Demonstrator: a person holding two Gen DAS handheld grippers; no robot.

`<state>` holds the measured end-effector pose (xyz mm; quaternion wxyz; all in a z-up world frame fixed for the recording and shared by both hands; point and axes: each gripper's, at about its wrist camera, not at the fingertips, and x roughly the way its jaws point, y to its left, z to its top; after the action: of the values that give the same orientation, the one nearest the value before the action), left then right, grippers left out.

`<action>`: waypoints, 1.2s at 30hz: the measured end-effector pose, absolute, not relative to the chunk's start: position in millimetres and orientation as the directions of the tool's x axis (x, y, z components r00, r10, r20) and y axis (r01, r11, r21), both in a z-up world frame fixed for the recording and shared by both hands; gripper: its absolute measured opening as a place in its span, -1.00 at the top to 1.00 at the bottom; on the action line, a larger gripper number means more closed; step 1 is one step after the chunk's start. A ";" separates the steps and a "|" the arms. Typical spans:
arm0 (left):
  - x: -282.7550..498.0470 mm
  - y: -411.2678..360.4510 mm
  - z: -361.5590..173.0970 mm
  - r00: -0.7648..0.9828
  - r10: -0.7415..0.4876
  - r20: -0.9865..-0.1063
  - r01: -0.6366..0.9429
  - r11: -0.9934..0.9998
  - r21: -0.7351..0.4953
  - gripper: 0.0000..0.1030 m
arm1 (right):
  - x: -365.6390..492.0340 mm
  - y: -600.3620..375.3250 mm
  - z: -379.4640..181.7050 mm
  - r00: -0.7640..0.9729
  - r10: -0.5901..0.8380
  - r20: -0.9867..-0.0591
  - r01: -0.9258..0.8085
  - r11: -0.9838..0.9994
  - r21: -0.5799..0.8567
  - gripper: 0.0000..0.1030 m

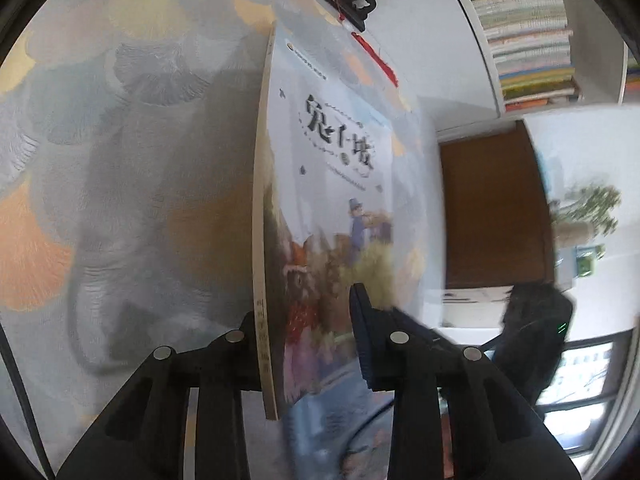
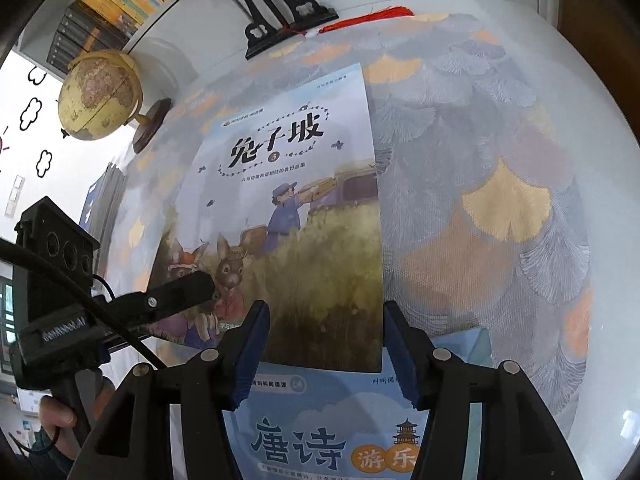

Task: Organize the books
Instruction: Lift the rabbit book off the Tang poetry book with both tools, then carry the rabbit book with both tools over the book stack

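Left gripper (image 1: 304, 328) pinches the rabbit book (image 2: 288, 216) at its spine edge to lift it off the poetry book (image 2: 320, 432); right gripper (image 2: 324, 344) hovers half-open, holding nothing.

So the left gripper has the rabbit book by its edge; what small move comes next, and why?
Probably lift the rabbit book clear of the Tang poetry book it overlaps. The left gripper looks shut on its lower corner, and in the left wrist view it already stands on edge above the ginkgo-patterned tablecloth. The right gripper hangs open, holding nothing.
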<state>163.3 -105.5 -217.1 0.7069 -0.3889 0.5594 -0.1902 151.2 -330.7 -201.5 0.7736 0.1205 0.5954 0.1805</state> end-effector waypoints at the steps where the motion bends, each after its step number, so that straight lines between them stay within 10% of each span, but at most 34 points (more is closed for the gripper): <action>1: 165.3 -104.1 -215.0 0.313 -0.738 -0.598 -0.180 0.572 -0.800 0.48 | 151.3 -329.5 -201.1 0.226 0.420 -0.879 -0.139 0.907 0.397 -0.09; 9: 181.1 -97.6 -209.2 0.326 -0.902 -0.282 -0.251 0.205 -0.946 0.48 | 165.0 -383.4 -220.2 0.227 0.718 -0.658 0.103 0.655 0.749 -0.65; 12: 183.5 -102.1 -216.1 0.303 -0.919 -0.253 -0.270 0.171 -0.947 0.48 | 176.3 -392.4 -237.0 0.217 0.828 -0.517 0.167 0.490 0.855 -0.58; 13: 182.8 -103.4 -219.5 0.294 -0.921 -0.255 -0.289 0.168 -0.942 0.48 | 179.6 -391.9 -236.9 0.224 0.836 -0.501 0.159 0.476 0.865 -0.28; 16: 179.4 -109.4 -213.1 0.230 -0.847 -0.478 -0.246 0.425 -0.871 0.48 | 187.1 -386.6 -231.1 0.243 0.805 -0.541 0.118 0.529 0.840 0.36; 21: 179.7 -137.9 -204.5 0.166 -0.636 -0.754 -0.088 0.752 -0.653 0.48 | 182.6 -356.7 -217.1 0.212 0.642 -0.737 -0.052 0.761 0.647 0.50; 36: 136.7 -145.7 -154.9 0.268 -0.499 -0.824 0.117 0.866 -0.486 0.42 | 115.5 -289.0 -176.7 0.338 0.421 -0.842 -0.401 0.874 0.275 0.50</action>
<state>136.7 -145.7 -154.9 0.7786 -0.1668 0.5717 -0.1977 115.5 -289.0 -176.7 0.8179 0.0094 0.5175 0.2511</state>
